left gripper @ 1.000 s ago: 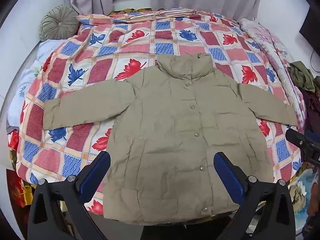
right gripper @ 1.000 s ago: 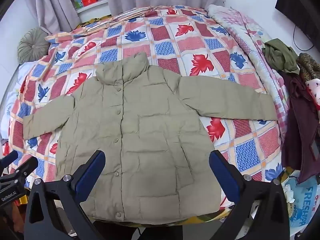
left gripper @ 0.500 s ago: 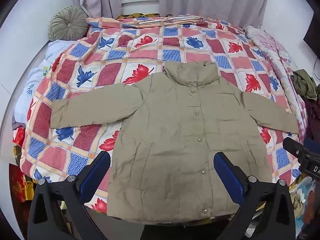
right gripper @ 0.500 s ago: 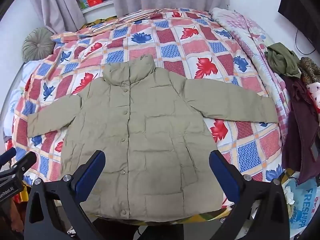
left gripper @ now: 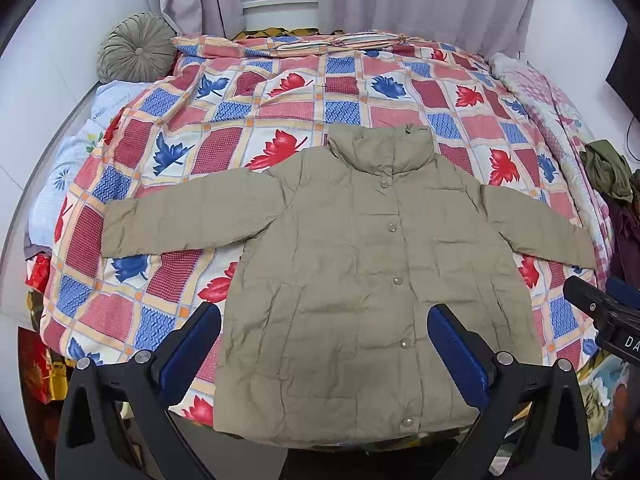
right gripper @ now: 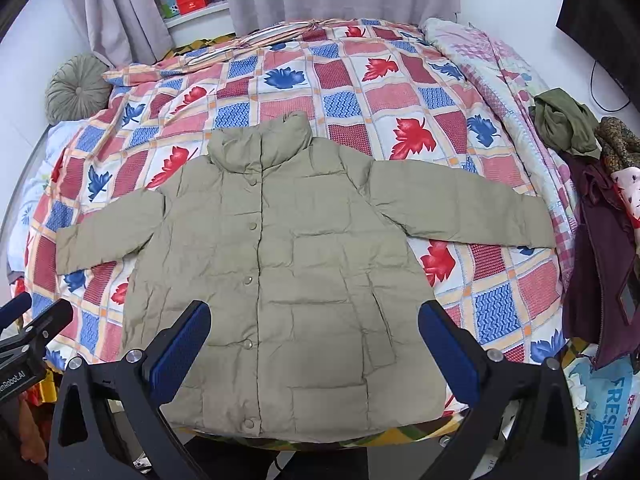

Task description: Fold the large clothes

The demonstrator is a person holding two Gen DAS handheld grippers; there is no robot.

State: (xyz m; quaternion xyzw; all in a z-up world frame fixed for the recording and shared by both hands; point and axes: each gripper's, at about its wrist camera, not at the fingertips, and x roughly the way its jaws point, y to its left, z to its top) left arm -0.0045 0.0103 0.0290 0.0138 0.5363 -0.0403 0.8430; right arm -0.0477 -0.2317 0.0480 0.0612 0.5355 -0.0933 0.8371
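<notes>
Both views high over bed (left gripper: 280,92)

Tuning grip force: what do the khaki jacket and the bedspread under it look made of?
Khaki puffer jacket: thin matte synthetic shell, probably nylon or polyester, judging by fine crinkles, quilted padded panels and snap buttons. Leaf-print bedspread: matte woven cloth, likely cotton, with soft folds; fibre uncertain.

One jacket (left gripper: 360,280) – five snaps (left gripper: 397,281), one cushion (left gripper: 138,50).

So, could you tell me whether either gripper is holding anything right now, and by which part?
Nothing is held. The left gripper and right gripper are both open above the jacket, which lies flat on the bed.
</notes>
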